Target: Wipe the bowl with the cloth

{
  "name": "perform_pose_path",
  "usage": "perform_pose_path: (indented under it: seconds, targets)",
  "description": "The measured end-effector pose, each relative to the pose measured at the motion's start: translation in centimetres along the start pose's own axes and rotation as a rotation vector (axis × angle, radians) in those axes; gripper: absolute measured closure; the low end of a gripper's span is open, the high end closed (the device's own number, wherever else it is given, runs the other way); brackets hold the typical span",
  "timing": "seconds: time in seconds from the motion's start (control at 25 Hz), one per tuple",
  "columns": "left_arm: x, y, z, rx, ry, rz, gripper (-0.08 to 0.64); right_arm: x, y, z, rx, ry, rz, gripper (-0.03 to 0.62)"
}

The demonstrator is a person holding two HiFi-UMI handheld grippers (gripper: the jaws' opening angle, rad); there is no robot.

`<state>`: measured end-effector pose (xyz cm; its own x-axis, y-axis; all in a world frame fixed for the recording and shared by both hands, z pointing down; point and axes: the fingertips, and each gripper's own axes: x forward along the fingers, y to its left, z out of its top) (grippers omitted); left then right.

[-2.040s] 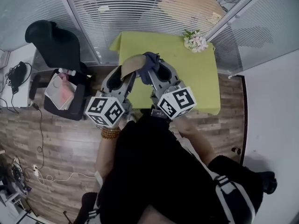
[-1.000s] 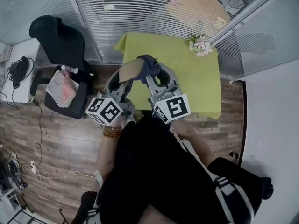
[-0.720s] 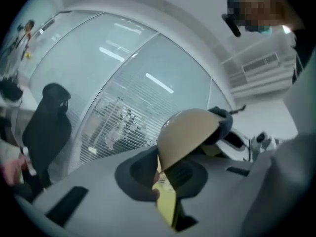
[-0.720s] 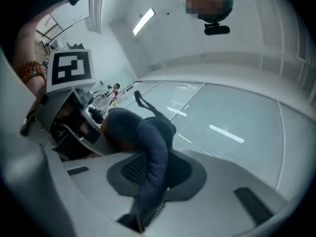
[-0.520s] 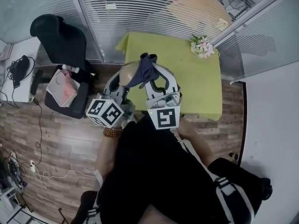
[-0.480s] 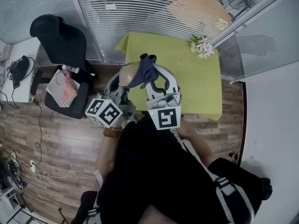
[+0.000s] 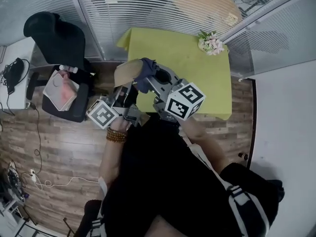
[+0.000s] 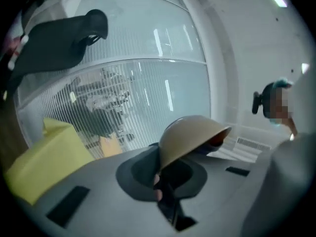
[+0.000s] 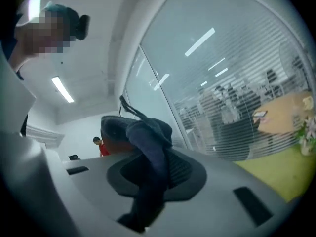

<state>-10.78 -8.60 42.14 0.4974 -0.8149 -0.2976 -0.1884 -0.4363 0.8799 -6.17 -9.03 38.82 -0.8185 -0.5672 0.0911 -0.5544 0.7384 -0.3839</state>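
A tan bowl [image 7: 126,72] is held up in the air, tipped on its side, above the near left corner of the green table [image 7: 197,68]. My left gripper [image 7: 127,89] is shut on the bowl's rim. In the left gripper view the bowl [image 8: 190,134] rises dome-side up from the shut left gripper [image 8: 160,184]. A dark blue cloth [image 7: 146,73] is pressed against the bowl's right side, with my right gripper [image 7: 154,83] shut on it. In the right gripper view the cloth [image 9: 148,144] bunches out of the right gripper [image 9: 145,206] and hides most of the bowl.
A bunch of flowers [image 7: 210,42] lies at the table's far right corner. A black office chair [image 7: 49,33] and a dark stool with a pink bag [image 7: 60,90] stand to the left on the wood floor. A glass wall with blinds [image 7: 143,9] runs behind the table.
The right gripper has twisted, its marker cube swinging to the right. The cloth has slid from over the bowl to its right side. Bowl and both grippers have drifted slightly left.
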Motion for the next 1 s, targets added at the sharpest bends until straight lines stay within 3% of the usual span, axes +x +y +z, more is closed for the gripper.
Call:
perform_pose_path:
  seconds: [0.12,0.2,0.36,0.44,0.48,0.56,0.64,0.68,0.76,0.84,0.92,1.0]
  targets:
    - [0.5,1.1,-0.6,0.184,0.078,0.09,0.543,-0.2,-2.0,-2.2,0.16,0.146,0.035,0.534]
    - [0.9,1.6,-1.4,0.255,0.118,0.118,0.541,-0.7,-3.0,-3.4,0.223,0.232,0.062,0.534]
    - [1.1,2.7,-0.9,0.27,0.114,0.128,0.543,-1.7,-3.4,-5.0,0.127,0.377,0.114,0.536]
    - [0.6,3.7,0.8,0.322,0.074,0.208,0.544,-3.4,-4.6,-4.4,0.099,0.36,0.077,0.54]
    - [0.1,4.4,1.8,0.405,0.071,0.276,0.545,-4.3,-5.4,-3.6,0.102,0.319,0.039,0.54]
    - [-0.7,5.9,3.1,0.706,0.138,0.452,0.545,-5.9,-6.6,-1.1,0.061,0.212,-0.049,0.54]
    - [-0.8,7.0,2.8,1.037,0.267,0.6,0.545,-5.9,-6.1,1.0,-0.071,0.144,-0.108,0.54]
    - [-0.5,7.3,2.2,1.162,0.329,0.64,0.545,-5.1,-5.2,1.5,-0.146,0.137,-0.118,0.54]
    - [0.1,7.6,0.6,1.341,0.425,0.674,0.545,-3.0,-3.0,1.3,-0.251,0.162,-0.094,0.54]
    - [0.7,7.2,-0.8,1.515,0.484,0.671,0.545,-1.1,-0.8,-0.1,-0.287,0.231,-0.029,0.54]
    - [1.3,6.1,-1.5,1.698,0.492,0.652,0.545,0.0,0.0,-2.1,-0.289,0.334,0.013,0.54]
    - [1.9,4.8,-1.7,1.846,0.46,0.632,0.545,0.5,-0.4,-3.7,-0.3,0.412,0.005,0.54]
